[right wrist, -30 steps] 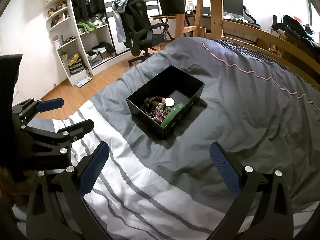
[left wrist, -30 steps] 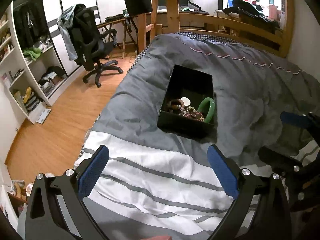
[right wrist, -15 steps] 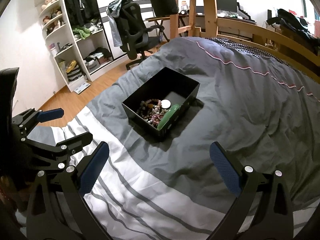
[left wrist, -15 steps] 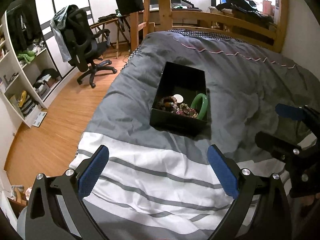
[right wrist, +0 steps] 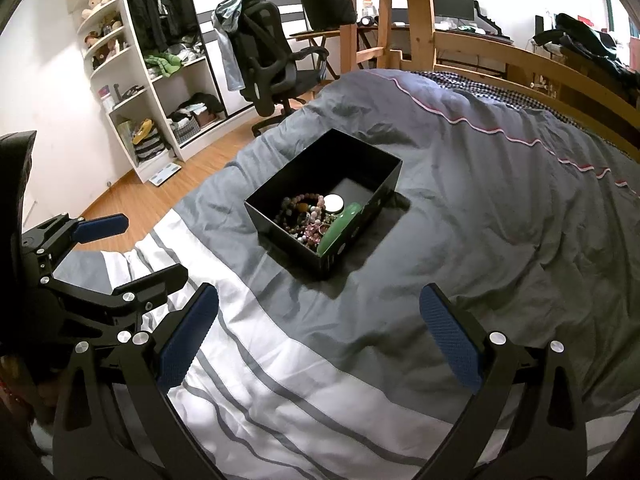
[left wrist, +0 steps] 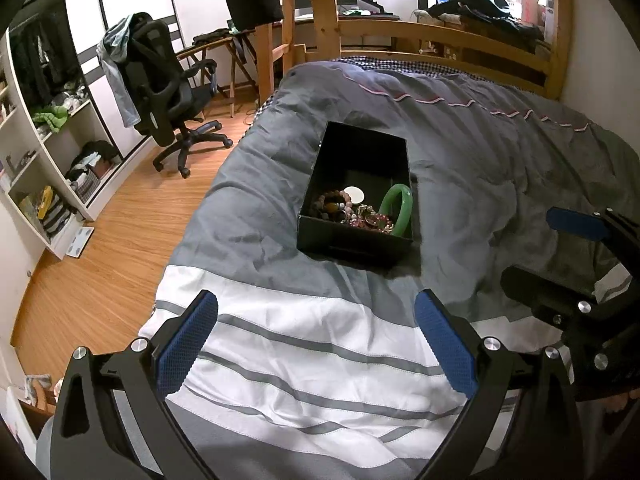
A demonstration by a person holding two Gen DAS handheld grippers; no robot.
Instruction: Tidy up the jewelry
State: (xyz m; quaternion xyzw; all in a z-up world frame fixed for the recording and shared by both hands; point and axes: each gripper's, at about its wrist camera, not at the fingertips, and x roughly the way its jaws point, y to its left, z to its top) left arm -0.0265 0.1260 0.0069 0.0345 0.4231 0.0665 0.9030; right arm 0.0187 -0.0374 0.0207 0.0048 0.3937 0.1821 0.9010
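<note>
A black box (left wrist: pixel 354 236) sits on the grey bedspread (left wrist: pixel 500 168), holding bead bracelets (left wrist: pixel 334 204), a green bangle (left wrist: pixel 398 208) and what may be a small white disc (left wrist: pixel 354 193); both the left gripper (left wrist: pixel 316 340) and right gripper (right wrist: pixel 318 330) hang spread wide and empty, well short of it; since a second ago the box sits slightly further up in both views

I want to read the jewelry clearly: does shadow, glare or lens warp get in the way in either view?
Left wrist view: the black rectangular box is sharp, its far half dark; the green bangle reads clearly; fisheye bends the edges. Right wrist view: the bead bracelets are lit, and the box shades the grey duvet.
</note>
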